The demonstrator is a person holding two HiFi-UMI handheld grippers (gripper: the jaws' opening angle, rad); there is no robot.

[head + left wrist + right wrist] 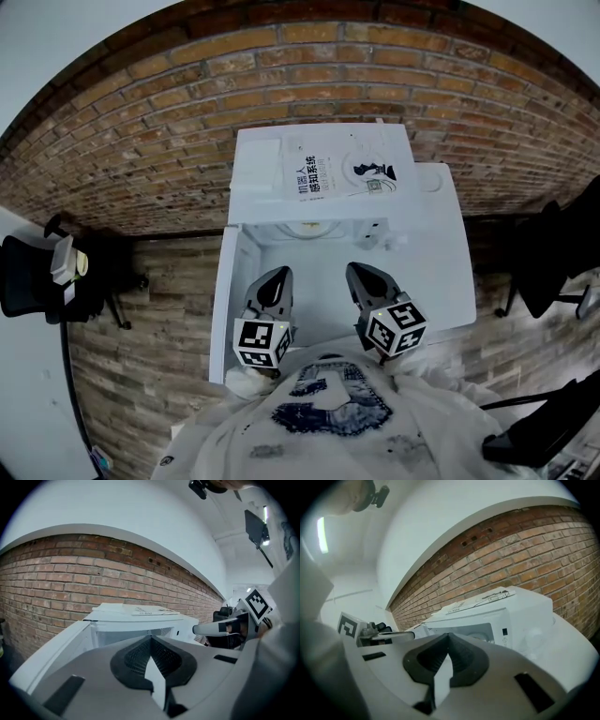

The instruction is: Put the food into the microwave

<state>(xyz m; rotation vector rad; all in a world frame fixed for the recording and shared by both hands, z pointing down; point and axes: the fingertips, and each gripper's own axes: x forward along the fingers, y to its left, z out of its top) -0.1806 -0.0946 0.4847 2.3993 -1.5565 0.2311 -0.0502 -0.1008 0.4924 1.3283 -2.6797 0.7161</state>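
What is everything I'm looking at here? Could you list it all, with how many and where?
microwave: one, white, on the table by the wall
microwave door: one, white, swung open to the left
dish: one, pale, inside the microwave; contents unclear
booklet: one, white with dark print, on top of the microwave
table: one, white, under the microwave
brick wall: one, red-brown, behind everything
chairs: at least two, black, far left and far right
shirt: one, white with dark print, bottom of the head view
left gripper: one, grey, shut and empty, before the open microwave
right gripper: one, grey, shut and empty, beside the left one
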